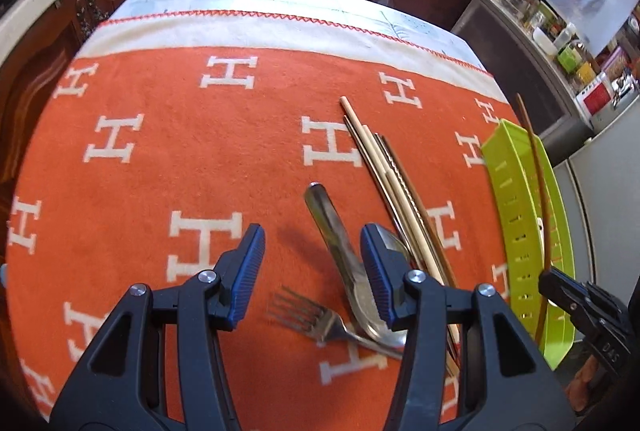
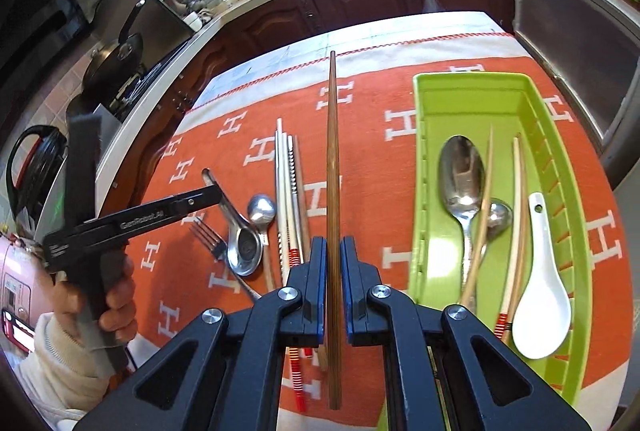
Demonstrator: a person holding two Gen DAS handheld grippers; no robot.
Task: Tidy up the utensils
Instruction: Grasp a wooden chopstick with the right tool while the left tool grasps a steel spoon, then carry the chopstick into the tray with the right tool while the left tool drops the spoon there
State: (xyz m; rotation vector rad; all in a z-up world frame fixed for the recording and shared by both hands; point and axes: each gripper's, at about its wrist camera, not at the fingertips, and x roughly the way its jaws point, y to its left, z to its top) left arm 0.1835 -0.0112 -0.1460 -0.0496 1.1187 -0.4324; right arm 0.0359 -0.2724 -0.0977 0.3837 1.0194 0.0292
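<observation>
My right gripper [image 2: 333, 251] is shut on a brown chopstick [image 2: 333, 159] and holds it above the orange cloth, left of the green tray [image 2: 424, 159]. The tray holds a metal spoon [image 2: 460, 175], a white ceramic spoon [image 2: 540, 295], a smaller spoon and chopsticks. My left gripper [image 1: 312, 267] is open above a steel soup spoon [image 1: 340, 247] and a fork [image 1: 308, 315]. Several chopsticks [image 1: 396, 175] lie right of them. The right gripper [image 1: 560, 287] with its chopstick [image 1: 534, 167] shows over the tray [image 1: 516, 215] in the left wrist view.
The orange cloth with white H marks [image 1: 160, 151] covers the table. Dark cabinets and a cluttered counter [image 1: 560, 43] run behind and to the right. A stove with a pan [image 2: 116, 59] stands to the left.
</observation>
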